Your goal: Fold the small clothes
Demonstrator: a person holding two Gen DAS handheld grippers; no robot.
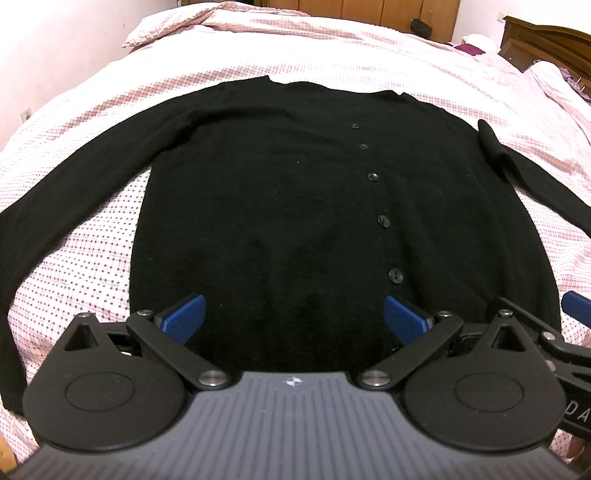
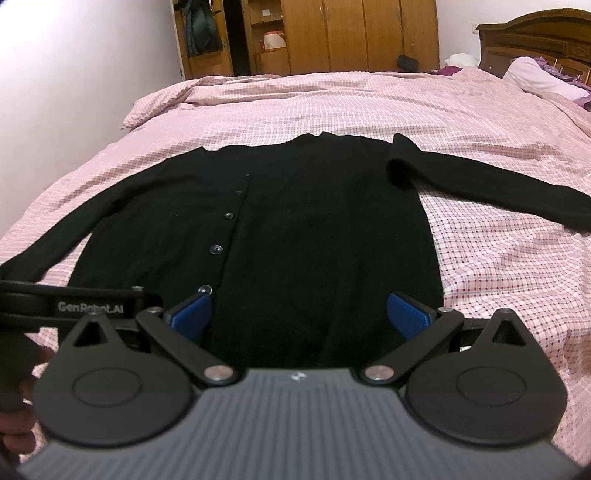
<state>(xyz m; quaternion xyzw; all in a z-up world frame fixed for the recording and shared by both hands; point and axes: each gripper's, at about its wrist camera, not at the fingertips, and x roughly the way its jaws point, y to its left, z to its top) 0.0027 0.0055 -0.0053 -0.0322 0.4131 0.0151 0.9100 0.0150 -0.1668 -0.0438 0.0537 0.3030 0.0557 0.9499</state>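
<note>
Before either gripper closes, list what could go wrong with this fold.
1. The right sleeve is already doubled over near the shoulder; folding now may trap that lump.
2. The left gripper and right gripper hang open close together over the cardigan hem, so they might collide.
3. The buttons could snag a finger.

Home bedroom, bed (image 2: pixel 369 107), wooden wardrobe (image 2: pixel 343 35), headboard (image 2: pixel 535 37)

Bed (image 2: pixel 498 258) open around cardigan (image 2: pixel 314 229); bare cover left, right and beyond collar. Both sleeves lie flat, spread sideways. Left gripper (image 1: pixel 293 314) and right gripper (image 2: pixel 301 312) side by side near hem, crowding each other. Headboard (image 2: pixel 535 40) far right, wardrobe (image 2: pixel 351 33) beyond the bed's far edge.
</note>
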